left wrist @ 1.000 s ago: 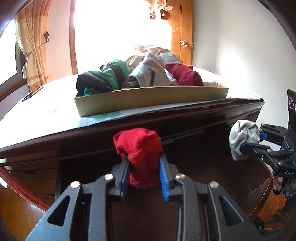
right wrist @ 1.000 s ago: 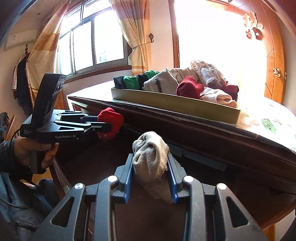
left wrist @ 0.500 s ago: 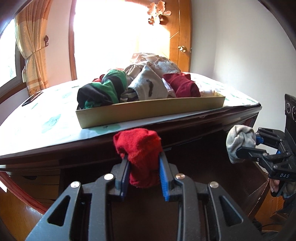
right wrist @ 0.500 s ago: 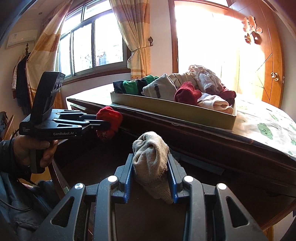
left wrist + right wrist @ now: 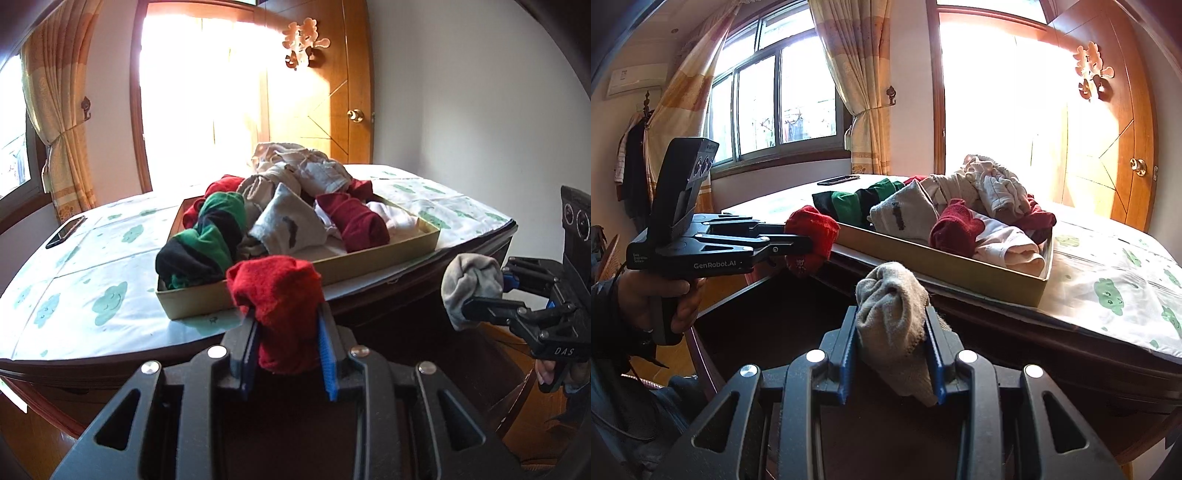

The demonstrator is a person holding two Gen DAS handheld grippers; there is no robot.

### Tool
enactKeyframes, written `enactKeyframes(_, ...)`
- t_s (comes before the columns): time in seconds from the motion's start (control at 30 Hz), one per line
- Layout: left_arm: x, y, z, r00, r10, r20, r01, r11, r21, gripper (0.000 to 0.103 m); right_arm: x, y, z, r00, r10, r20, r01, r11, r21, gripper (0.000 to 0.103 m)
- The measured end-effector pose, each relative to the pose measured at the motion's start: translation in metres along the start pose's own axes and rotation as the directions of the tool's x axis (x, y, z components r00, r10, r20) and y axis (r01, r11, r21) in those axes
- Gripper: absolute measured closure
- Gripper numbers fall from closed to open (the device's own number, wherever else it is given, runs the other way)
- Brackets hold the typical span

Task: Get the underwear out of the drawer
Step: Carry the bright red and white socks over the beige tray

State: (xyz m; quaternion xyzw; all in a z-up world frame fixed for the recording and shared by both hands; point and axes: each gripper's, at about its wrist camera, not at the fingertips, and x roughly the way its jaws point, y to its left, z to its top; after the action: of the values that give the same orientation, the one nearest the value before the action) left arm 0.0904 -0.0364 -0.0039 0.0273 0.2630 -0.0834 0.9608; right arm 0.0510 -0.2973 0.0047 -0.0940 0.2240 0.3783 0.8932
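Both hands have risen since a second ago: the table's top, then seen edge-on, now shows its whole cloud-printed cover (image 5: pixel 110 295), and the shallow tan cardboard tray (image 5: pixel 332 271) heaped with rolled garments sits lower in both views. The left tool (image 5: pixel 286 332) is clenched on a rolled red fleecy piece of underwear (image 5: pixel 277 295), the roll gripped at its middle so it cannot unfurl. The right tool (image 5: pixel 890 332) squeezes a grey knitted bundle (image 5: pixel 892 306) the same way. Both bundles hang in the air above the dark open wooden drawer (image 5: pixel 768 325), just short of the table edge, probably held high enough to pass over the tray's near wall. A black phone (image 5: pixel 65 232) lies at the far left of the table, well apart from the tray
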Motion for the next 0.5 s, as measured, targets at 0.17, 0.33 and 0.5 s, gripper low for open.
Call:
enactKeyframes(0.17, -0.004, -0.002, 0.016, 1.0, 0.007, 0.022, -0.008, 1.0, 0.019, 0.076, 0.001, -0.005, 0.011, 1.0, -0.005, 0.008, 0.005, 1.0, -0.001, 0.068)
enactKeyframes(0.33, -0.006, -0.003, 0.028, 0.999, 0.002, 0.037, -0.003, 1.0, 0.026, 0.076, -0.001, -0.009, 0.022, 1.0, -0.008, 0.023, 0.008, 1.0, -0.005, 0.068)
enactKeyframes(0.5, -0.007, -0.005, 0.042, 0.998, 0.009, 0.057, -0.012, 0.999, 0.044, 0.076, -0.003, -0.015, 0.034, 0.999, -0.011, 0.038, 0.011, 1.0, -0.002, 0.068)
